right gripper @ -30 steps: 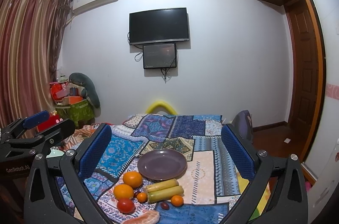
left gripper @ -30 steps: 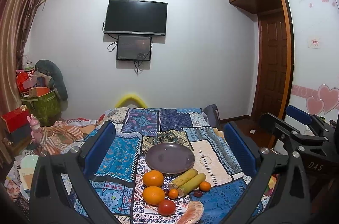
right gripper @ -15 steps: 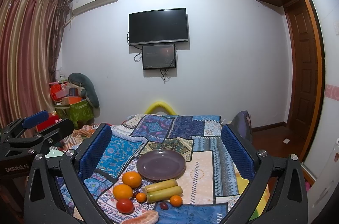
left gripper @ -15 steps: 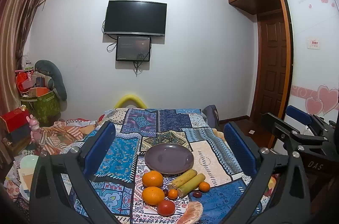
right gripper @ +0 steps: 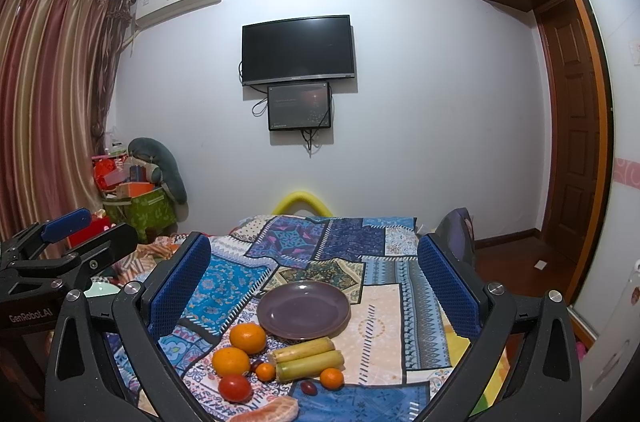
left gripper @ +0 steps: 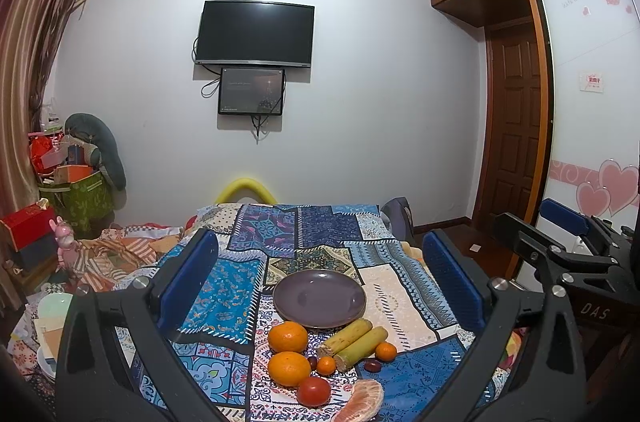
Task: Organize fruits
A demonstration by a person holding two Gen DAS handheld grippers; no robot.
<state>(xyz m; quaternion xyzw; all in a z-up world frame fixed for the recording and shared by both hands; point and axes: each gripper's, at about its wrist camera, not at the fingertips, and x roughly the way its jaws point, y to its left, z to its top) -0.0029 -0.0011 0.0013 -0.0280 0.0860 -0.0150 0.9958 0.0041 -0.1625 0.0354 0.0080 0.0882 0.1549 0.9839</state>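
An empty purple plate [left gripper: 319,298] [right gripper: 303,309] lies on a patchwork cloth [left gripper: 400,306]. In front of it lie two oranges [left gripper: 287,336] [right gripper: 248,337], two sugarcane pieces [left gripper: 354,337] [right gripper: 308,357], small tangerines [left gripper: 386,351], a red tomato [left gripper: 313,391] [right gripper: 235,387], a dark date [left gripper: 372,366] and a peeled citrus piece [left gripper: 360,400]. My left gripper [left gripper: 320,286] is open and empty, held above and short of the fruit. My right gripper [right gripper: 310,286] is open and empty, likewise held back.
The right gripper's body shows at the right of the left wrist view [left gripper: 560,262]; the left gripper's body shows at the left of the right wrist view [right gripper: 60,254]. Boxes and clutter [left gripper: 60,182] stand at the left. A wardrobe door [left gripper: 516,142] is at the right.
Both views have shifted very slightly; the fruit and plate have not moved, and both grippers stay open.
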